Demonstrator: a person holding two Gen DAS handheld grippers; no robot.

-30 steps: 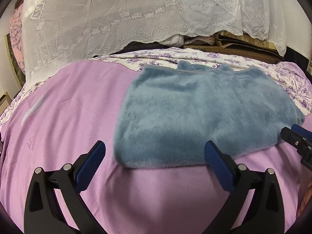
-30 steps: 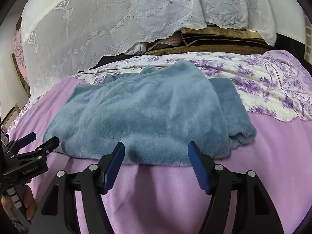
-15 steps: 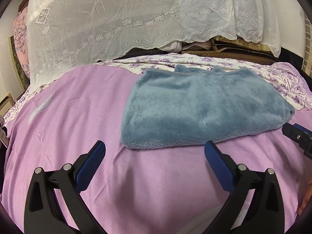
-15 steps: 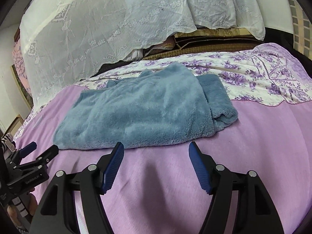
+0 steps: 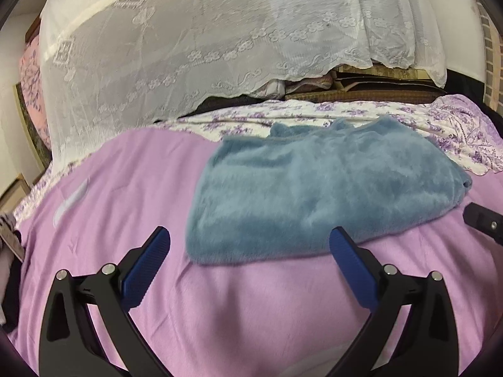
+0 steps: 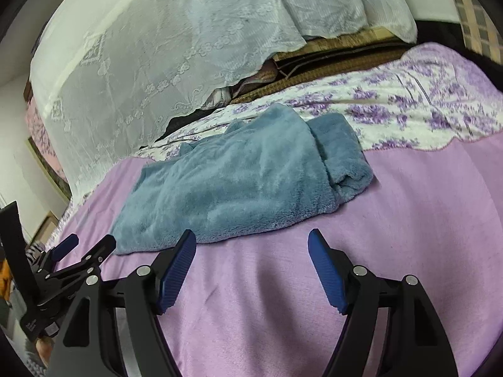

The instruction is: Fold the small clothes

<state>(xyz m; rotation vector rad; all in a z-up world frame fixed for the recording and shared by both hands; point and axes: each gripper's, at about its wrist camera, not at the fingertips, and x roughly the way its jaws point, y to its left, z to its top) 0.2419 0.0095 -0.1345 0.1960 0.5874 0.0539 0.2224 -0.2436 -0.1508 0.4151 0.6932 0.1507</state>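
Observation:
A fluffy blue-grey garment lies folded flat on the purple bed sheet. In the right wrist view the garment has a rolled fold at its right end. My left gripper is open and empty, hovering just short of the garment's near edge. My right gripper is open and empty, also just short of the near edge. The left gripper also shows at the lower left of the right wrist view.
A floral white-and-purple cloth lies behind and right of the garment. A white lace curtain hangs over stacked bedding at the back. The purple sheet stretches to the right and in front.
Both grippers have pulled back from the garment toward the near edge of the bed and stayed open. The garment lies still.

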